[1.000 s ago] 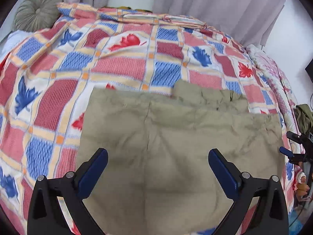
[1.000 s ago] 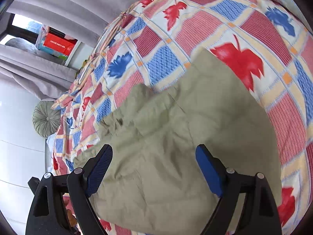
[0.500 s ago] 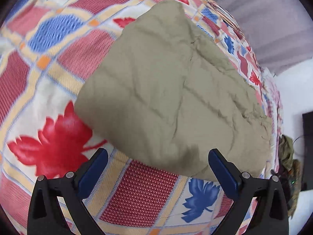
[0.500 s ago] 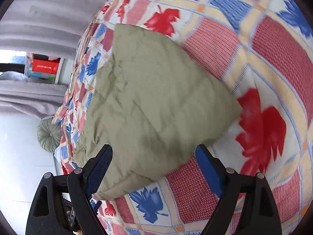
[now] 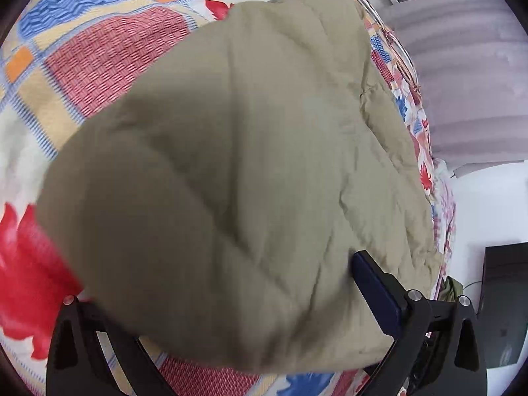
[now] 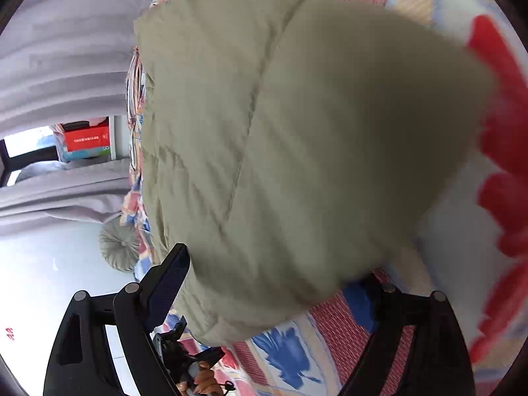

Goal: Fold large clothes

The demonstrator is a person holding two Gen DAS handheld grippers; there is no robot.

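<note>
Although already folded into a thick olive-khaki bundle, the garment [image 5: 250,178] lies on the patterned bedspread [image 5: 109,52] with a near corner reaching between each tool's spread, unclenched jaws; nothing is gripped. Further folds seem left. One finger of the left tool [image 5: 231,310] and right tool [image 6: 274,283] is hidden; near cloth is blurred.

A red box [image 6: 86,138] is sitting on a shelf by the curtain, showing a line of small white print too tiny to read. Nothing else is showing any readable lettering, label or number.
</note>
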